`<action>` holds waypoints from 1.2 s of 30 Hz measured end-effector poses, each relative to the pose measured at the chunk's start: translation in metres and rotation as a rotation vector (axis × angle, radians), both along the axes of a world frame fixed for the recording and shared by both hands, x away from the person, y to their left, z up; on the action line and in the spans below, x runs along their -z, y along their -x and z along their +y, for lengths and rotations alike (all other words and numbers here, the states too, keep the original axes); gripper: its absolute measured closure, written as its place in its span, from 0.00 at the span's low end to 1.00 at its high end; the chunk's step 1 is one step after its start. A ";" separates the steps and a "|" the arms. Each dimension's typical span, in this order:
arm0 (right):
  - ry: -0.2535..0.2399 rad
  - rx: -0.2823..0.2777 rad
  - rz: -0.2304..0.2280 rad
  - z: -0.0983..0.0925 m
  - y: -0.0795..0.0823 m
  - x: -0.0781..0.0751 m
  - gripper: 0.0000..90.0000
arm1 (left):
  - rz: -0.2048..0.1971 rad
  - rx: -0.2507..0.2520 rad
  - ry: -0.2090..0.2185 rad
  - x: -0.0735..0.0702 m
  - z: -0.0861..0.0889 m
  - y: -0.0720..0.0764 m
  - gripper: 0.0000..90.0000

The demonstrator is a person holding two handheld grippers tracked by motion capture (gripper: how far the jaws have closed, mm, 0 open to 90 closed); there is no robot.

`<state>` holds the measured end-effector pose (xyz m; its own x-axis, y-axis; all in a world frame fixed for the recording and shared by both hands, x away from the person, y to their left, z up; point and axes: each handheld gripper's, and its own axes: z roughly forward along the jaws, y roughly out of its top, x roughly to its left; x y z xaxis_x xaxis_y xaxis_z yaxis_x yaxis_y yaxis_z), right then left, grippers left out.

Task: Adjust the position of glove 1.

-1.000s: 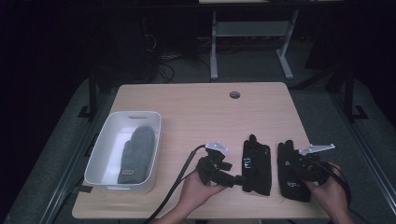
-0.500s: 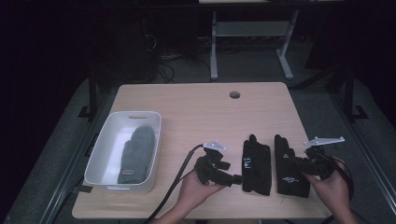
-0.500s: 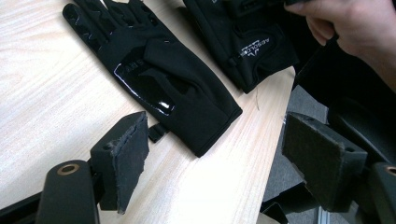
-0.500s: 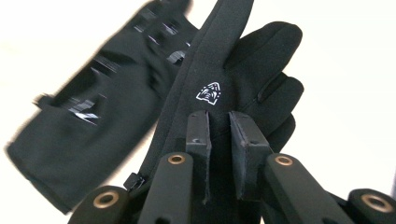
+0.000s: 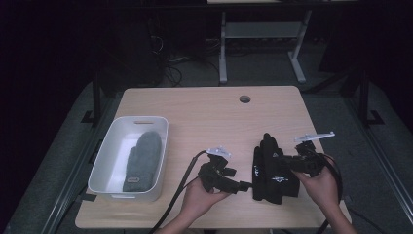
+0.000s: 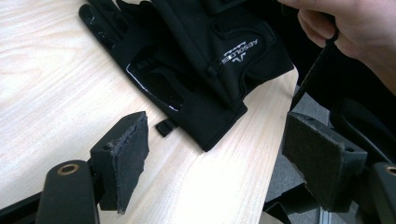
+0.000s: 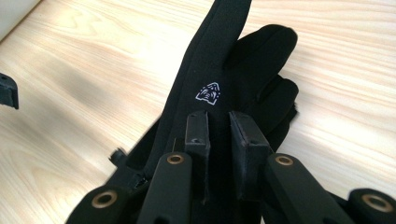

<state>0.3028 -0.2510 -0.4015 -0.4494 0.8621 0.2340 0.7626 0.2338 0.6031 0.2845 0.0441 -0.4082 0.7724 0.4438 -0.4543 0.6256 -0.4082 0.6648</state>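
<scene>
Two black gloves lie near the table's front right. My right gripper point(image 5: 291, 165) is shut on one black glove point(image 5: 280, 178), pinching its fabric between the pads point(image 7: 198, 133), and that glove point(image 7: 243, 60) is partly raised and overlaps the second black glove point(image 5: 260, 168). In the left gripper view the held glove with a white logo point(image 6: 233, 46) rests across the lower glove point(image 6: 154, 79). My left gripper point(image 5: 243, 185) sits just left of the gloves' cuffs, open with nothing between its pads point(image 6: 126, 154).
A white bin point(image 5: 104, 161) at the table's left holds a grey mitten point(image 5: 143, 161). A cable hole point(image 5: 245, 99) sits at the far edge of the wooden table point(image 5: 195, 112). The front right table corner point(image 6: 285, 88) is close to the gloves.
The right gripper has carried its glove leftward and slightly up, from beside the other glove to overlapping it. The left gripper has stayed put.
</scene>
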 end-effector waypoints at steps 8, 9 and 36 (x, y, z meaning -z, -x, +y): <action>0.002 0.019 0.023 0.018 -0.011 0.008 0.86 | 0.004 -0.007 0.003 0.002 0.003 0.001 0.25; 0.002 0.023 0.033 0.020 -0.011 0.010 0.86 | 0.004 -0.006 0.001 0.002 0.003 0.001 0.25; -0.002 0.021 0.078 0.003 0.013 0.040 0.85 | 0.064 -0.010 -0.025 0.023 -0.003 -0.004 0.27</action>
